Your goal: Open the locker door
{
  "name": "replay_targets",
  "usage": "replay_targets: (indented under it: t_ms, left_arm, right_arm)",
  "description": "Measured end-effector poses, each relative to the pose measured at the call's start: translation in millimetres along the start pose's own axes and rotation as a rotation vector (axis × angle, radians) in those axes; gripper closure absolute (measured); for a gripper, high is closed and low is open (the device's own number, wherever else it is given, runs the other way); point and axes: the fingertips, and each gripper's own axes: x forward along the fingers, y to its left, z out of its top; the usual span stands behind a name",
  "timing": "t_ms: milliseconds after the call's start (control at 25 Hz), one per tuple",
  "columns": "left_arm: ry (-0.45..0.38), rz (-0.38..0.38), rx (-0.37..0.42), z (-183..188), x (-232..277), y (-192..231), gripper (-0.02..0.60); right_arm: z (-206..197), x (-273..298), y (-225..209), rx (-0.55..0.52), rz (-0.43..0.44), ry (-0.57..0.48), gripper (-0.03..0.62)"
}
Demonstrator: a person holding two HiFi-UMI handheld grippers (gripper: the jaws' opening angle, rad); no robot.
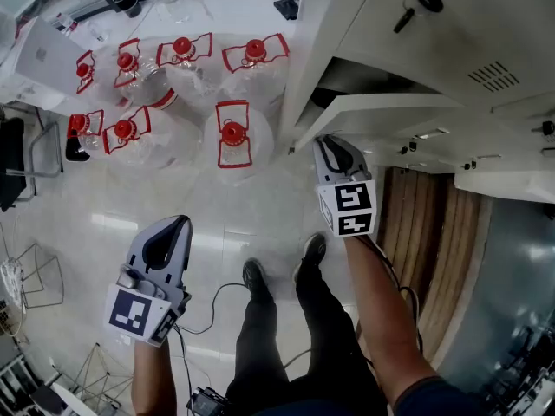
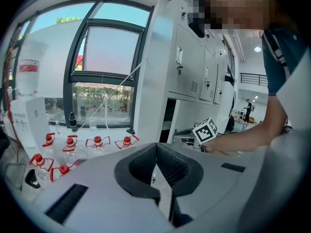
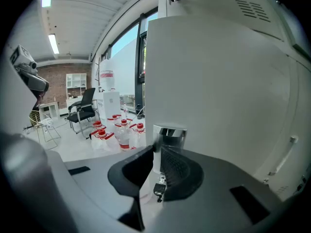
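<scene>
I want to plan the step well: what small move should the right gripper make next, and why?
Probably pull the right gripper back toward the person, to swing the locker door wider: its jaws look closed on the chrome handle, and the door stands only partly open.

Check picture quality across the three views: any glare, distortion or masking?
Head view: glare washes out the floor. Left gripper view: fisheye bending, dark corners, mosaic patch at top, bright window. Right gripper view: same fisheye; ceiling lights flare; the chrome handle looks sharp.
</scene>
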Motion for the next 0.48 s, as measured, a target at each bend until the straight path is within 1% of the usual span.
replay_targets:
  t_ms: [240,480]
  left_arm:
    - [0.002,-0.015,0.008,-3.0,-7.7,-5.3,0.566]
    - [0.013,-0.030,0.018,-5.7,-15.5,-10.0,0.565]
  right_arm:
    - [-22.2,-41.2,9.4,0.008,0.016,-0.006,0.525]
    - [-49.0,-88.3,9.6,-0.001,0.037,-0.011,0.525]
